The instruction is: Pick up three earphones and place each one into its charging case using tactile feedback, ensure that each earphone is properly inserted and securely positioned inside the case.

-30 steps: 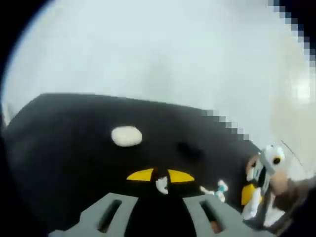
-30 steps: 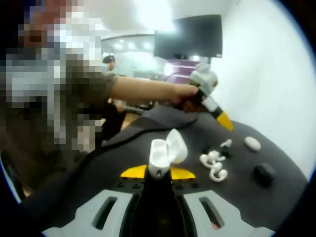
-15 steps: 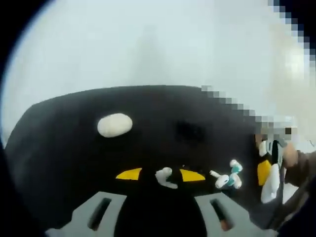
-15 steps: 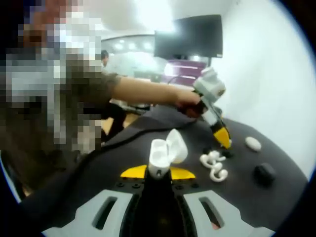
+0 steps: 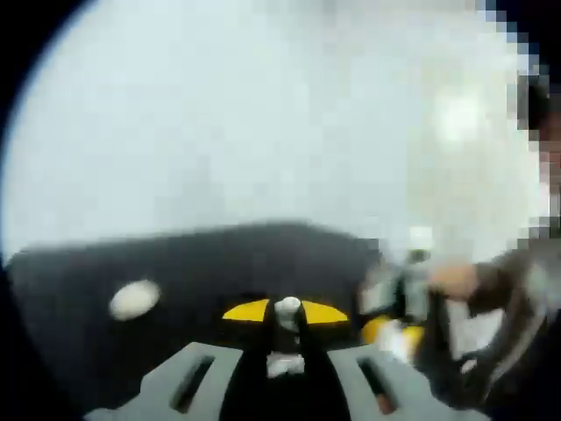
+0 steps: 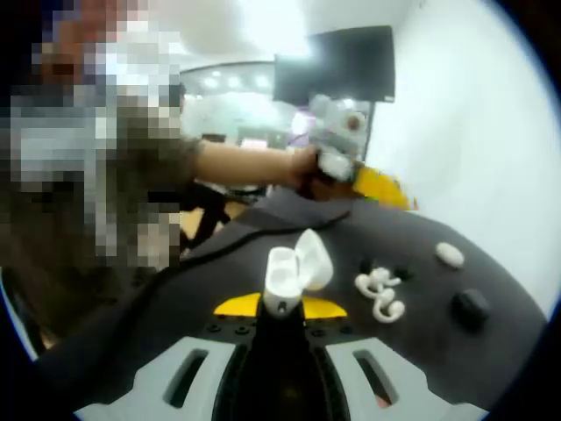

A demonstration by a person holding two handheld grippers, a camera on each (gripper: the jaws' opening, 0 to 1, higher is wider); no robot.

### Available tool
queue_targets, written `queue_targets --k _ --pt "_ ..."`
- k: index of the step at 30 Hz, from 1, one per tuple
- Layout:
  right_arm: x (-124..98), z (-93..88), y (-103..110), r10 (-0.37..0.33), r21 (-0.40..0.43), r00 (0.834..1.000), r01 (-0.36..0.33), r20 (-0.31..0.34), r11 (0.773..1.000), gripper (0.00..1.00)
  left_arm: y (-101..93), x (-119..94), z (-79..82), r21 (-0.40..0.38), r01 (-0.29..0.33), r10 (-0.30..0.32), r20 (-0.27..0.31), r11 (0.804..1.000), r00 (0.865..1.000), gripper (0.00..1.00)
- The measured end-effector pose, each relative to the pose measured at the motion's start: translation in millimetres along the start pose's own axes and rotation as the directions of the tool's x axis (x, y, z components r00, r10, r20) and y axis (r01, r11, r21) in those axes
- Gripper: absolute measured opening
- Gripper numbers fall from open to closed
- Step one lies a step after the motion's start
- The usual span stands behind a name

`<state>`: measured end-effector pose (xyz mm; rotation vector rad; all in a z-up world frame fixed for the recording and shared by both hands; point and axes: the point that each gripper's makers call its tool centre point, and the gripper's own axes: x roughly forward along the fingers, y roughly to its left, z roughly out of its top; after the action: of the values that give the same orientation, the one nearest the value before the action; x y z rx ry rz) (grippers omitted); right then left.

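While clamped, white case [image 6: 296, 276] gapes.

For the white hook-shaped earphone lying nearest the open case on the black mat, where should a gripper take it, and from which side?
Probably across the rounded body of the hook-shaped earphone, not its thin curved loop, which would likely slip or flex. It lies flat on the black mat, so come down from above. The second white earphone sits close on its far side, so set the jaws across the end away from it. The right gripper already holds the open case.

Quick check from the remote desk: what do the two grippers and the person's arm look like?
Both grippers have grey slotted jaws with yellow tips: left gripper, right gripper. In the right gripper view, the left gripper's body is grey-white. The person's arm wears a short dark sleeve.
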<state>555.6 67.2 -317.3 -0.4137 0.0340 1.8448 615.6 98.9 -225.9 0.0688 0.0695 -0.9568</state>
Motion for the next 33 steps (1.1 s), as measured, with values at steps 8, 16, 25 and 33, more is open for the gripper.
queue_targets --k 8,16,25,33 --pt "0.1 0.0 -0.6 -0.004 0.002 1.000 0.004 0.000 1.000 0.17 -61.1 20.2 -19.6 0.150 0.146 -0.134 -0.085 0.978 0.987 0.10" --pt "-0.2 0.2 -1.5 -0.003 0.006 1.000 0.003 0.000 1.000 0.17 -60.9 22.6 -30.0 0.260 0.112 -0.098 -0.066 0.959 0.993 0.10" --pt "-1.0 0.9 -1.5 -0.001 0.002 1.000 0.001 0.002 1.000 0.17 -76.3 24.6 -26.5 0.362 0.126 -0.133 -0.006 0.924 0.991 0.10" --pt "-1.2 0.9 -1.0 -0.001 -0.003 1.000 0.001 0.002 1.000 0.17 -72.6 27.3 -36.2 0.416 0.077 -0.081 -0.009 0.906 0.997 0.09"
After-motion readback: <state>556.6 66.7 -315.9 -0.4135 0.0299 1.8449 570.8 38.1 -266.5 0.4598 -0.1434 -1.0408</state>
